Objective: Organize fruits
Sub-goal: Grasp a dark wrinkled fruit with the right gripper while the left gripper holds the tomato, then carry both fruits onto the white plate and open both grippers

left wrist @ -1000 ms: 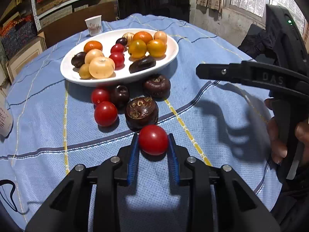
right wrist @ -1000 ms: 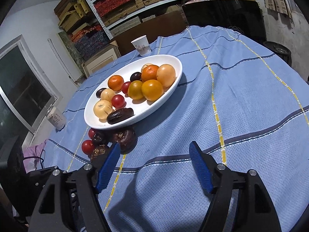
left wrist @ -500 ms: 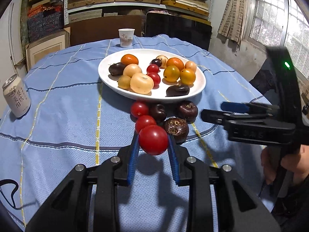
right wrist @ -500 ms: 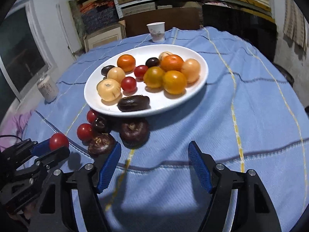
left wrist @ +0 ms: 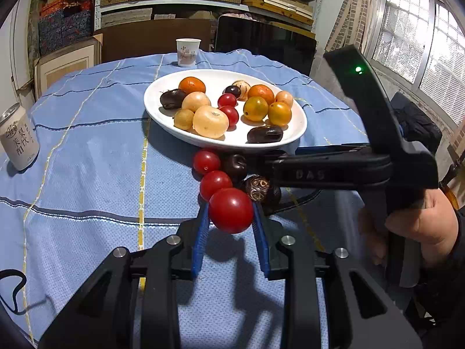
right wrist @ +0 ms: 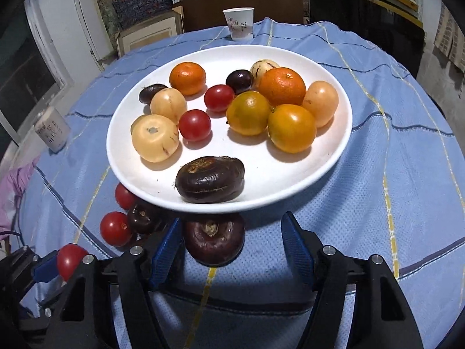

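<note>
tomato (left wrist: pixel 231 214) clamped in left hand-held gripper (left wrist: pixel 231 232), right hand-held gripper (right wrist: pixel 232 250) spread wide, w/ plate rim (right wrist: pixel 290 195) half-hiding chestnut (right wrist: pixel 214 240)

Left wrist view sits low behind its blue fingers (left wrist: pixel 200 232), facing the white plate (left wrist: pixel 296 133) from farther back. Right wrist view looks down closer at the same plate (right wrist: pixel 334 157). Both share plate, paper cup (left wrist: pixel 188 52) (right wrist: pixel 239 23), blue tablecloth (left wrist: pixel 87 151) (right wrist: pixel 407 174).
</note>
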Tool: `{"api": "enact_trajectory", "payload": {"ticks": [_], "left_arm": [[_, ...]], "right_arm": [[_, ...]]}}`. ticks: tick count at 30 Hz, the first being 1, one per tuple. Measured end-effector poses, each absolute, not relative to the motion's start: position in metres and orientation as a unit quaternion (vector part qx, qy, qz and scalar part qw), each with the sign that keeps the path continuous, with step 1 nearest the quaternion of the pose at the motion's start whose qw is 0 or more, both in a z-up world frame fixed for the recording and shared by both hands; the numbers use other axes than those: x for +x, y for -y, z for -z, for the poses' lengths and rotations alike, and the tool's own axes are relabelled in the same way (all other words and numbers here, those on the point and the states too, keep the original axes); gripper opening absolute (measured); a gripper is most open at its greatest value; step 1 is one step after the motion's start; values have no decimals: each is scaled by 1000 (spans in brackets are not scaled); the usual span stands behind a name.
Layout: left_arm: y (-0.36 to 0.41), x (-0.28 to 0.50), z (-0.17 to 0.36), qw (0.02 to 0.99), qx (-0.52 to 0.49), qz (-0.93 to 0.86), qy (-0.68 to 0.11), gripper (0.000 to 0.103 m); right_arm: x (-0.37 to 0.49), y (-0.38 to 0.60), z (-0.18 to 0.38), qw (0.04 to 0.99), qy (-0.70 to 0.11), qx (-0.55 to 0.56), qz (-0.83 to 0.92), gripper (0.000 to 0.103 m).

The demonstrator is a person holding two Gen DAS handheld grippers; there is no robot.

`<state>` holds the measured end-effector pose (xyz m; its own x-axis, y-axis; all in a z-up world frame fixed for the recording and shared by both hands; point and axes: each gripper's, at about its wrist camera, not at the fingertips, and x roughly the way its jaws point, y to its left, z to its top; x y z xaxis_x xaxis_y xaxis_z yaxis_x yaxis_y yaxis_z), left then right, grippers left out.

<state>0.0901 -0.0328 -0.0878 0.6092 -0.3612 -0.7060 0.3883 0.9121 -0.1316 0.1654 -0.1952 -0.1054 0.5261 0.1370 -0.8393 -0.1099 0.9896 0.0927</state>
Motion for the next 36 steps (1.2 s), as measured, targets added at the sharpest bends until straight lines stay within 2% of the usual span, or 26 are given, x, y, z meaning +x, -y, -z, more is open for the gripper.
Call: {"api": "enact_trajectory", "payload": {"ticks": [4,8,13,26,36], "left_arm": [[33,91,87,897,16,210,-389,29],[33,92,88,896,15,210,-391,29],[33,94,89,895,14,210,-394,29],[33,96,92,894,15,202,-400,29],[27,83,70,914,17,198,-353,28]], "right_arm": [[159,189,105,876,-477,-25,-66,68],[150,189,104,877,-470,-59,-76,42],[133,189,102,883,-453,-96,-72,42],[92,226,81,903,-420,-17,-89,42],[73,239,68,912,-398,4,-103,42]]}}
